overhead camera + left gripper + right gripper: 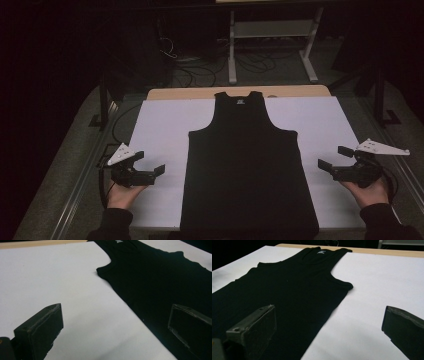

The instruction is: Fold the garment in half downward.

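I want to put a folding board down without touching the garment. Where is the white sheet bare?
Two bare strips flank the black tank top: one between its left edge and the left gripper, one between its right edge and the right gripper. The white sheet is also free beside both shoulder straps. The middle is covered.

The black tank top (248, 165) is running off the bottom edge in the high view; its hem is cut off. The neck label (240, 102) is too small to read.
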Available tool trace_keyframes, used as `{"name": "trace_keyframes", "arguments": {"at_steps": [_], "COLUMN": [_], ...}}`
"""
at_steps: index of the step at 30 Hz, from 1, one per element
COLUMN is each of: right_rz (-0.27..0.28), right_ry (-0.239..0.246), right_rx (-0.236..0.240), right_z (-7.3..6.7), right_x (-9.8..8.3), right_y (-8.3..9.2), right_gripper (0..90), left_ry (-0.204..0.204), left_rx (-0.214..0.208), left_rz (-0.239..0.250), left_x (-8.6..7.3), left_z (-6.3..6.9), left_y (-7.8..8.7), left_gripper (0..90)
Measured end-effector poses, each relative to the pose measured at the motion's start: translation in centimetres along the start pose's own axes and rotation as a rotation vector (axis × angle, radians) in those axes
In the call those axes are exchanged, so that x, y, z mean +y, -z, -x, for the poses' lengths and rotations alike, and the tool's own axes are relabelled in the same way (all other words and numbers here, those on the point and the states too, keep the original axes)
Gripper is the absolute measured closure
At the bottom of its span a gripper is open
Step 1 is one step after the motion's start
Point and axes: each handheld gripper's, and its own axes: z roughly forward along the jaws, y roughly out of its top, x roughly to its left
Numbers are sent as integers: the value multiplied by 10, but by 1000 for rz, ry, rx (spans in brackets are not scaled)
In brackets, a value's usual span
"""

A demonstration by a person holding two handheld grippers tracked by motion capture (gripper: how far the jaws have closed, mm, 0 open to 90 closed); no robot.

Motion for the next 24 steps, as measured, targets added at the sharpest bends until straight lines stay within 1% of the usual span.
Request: {"name": "trace_keyframes", "arguments": {"at_steps": [2,3,7,13,15,17,20,24], "right_rz": [-2,-2,-17,-25,-32,-34,-35,-32], "right_ry": [-5,-5,18,49,52,49,36,41], "right_rx": [17,17,24,24,23,30,39,44], "right_z": [0,0,-2,-5,-4,-3,-1,1], "right_x": [1,1,6,15,17,19,21,26], "right_y": [-2,-2,-6,-11,-12,-14,-16,-18], "right_gripper": [0,0,0,0,0,0,0,0], "left_ry": [1,-3,-23,-25,-18,-26,-31,-42], "left_rx": [-5,-3,-1,-7,-12,-12,-15,-15], "left_rz": [2,1,-4,-31,-28,-34,-29,-34], "left_x": [1,2,8,12,13,15,20,25], "left_z": [0,1,2,1,0,0,0,-1], "left_y": [-1,-1,-2,-8,-9,-10,-10,-12], "left_gripper": [0,0,0,0,0,0,0,0]}}
